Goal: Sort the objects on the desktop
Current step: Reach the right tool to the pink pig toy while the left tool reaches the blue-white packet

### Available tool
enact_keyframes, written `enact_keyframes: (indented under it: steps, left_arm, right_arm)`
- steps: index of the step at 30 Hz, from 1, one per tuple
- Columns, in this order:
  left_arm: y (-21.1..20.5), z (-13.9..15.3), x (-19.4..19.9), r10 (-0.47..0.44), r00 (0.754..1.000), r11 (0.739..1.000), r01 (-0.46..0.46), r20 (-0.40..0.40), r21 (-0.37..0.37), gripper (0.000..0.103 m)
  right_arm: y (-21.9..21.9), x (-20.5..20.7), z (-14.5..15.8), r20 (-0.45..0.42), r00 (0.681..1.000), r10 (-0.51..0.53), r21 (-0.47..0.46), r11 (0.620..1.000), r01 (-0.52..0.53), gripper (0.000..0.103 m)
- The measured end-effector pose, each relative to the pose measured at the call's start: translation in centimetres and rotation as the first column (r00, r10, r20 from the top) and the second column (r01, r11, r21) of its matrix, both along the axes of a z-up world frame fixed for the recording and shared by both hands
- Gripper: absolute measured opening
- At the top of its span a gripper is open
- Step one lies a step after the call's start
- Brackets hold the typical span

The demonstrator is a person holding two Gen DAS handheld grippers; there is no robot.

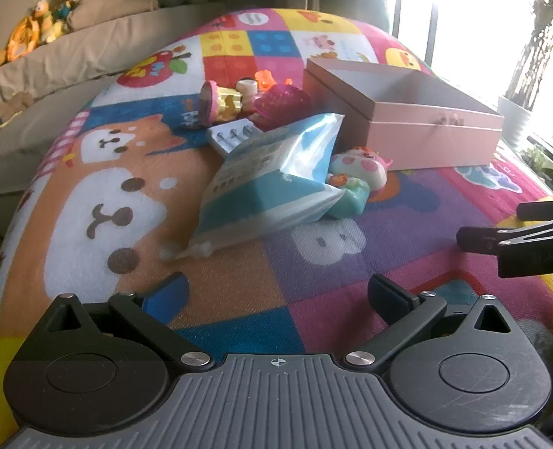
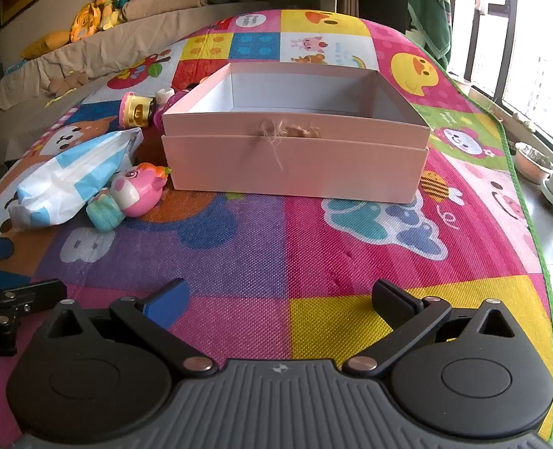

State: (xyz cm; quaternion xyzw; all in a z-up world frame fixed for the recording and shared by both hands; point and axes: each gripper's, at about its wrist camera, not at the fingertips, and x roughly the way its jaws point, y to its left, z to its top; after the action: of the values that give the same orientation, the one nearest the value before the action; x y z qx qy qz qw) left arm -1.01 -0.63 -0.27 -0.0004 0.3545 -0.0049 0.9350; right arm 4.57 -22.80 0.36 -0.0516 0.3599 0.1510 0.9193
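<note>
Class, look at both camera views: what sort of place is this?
Probably a home living room or playroom: a cartoon play mat, plush toys on a sofa, and an open pink box.

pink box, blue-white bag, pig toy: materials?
Pink box: looks like matte paperboard, with flat thin walls, crisp folded edges, a white inside and no glare.
Bag: thin glossy plastic film, creased and puckered, with bright highlights.
Pig toy: probably smooth moulded plastic or vinyl, rounded with a soft sheen; hard or squishy cannot be told.

play mat [image 2: 314, 262] | pink box [image 2: 295, 164] | blue-white bag [image 1: 269, 183] | toys [image 1: 351, 179]
</note>
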Motion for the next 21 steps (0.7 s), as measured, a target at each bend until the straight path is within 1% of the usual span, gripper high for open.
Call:
enact_keyframes:
  steps: [4,11,14,16,18,19,21]
  left_arm:
    - [-0.1,0.0,0.1,0.001,1.0,1.0,-0.001,-0.005,0.011,0.103]
    - [-0.1,0.0,0.1,0.001,1.0,1.0,-0.001,-0.002,0.009,0.103]
    - [0.2,0.1,0.0,-0.002,1.0,1.0,0.002,0.003,-0.006,0.103]
    - [0.6,0.5,-0.2,-0.006,1.0,1.0,0.006,0.006,-0.029,0.103]
    - [0.9,1.3,-0.4,-0.028,0.999,0.997,0.029,0.023,-0.073,0.103]
    - [0.9,2.0,-0.6,-0.041,0.998,0.995,0.045,0.045,-0.085,0.103]
    - [0.5,3.3,-0.6,-0.059,0.994,0.996,0.065,0.09,-0.062,0.103]
  right_arm:
    - [0.1,-0.1,0.0,0.003,1.0,-0.002,-0.002,1.0,0.002,0.103]
    - [0.0,-0.1,0.0,0.006,1.0,-0.003,0.0,1.0,0.003,0.103]
    - [0.0,-0.1,0.0,0.005,1.0,-0.002,-0.002,1.0,0.002,0.103]
    - [0.0,-0.1,0.0,0.005,1.0,0.001,-0.002,1.0,-0.001,0.103]
    - [0.0,-0.1,0.0,0.006,1.0,0.003,-0.002,1.0,-0.003,0.103]
    - [0.0,-0.2,0.0,0.008,1.0,0.003,-0.002,1.0,-0.003,0.103]
    - [0.0,-0.2,0.0,0.009,1.0,0.004,-0.002,1.0,-0.004,0.103]
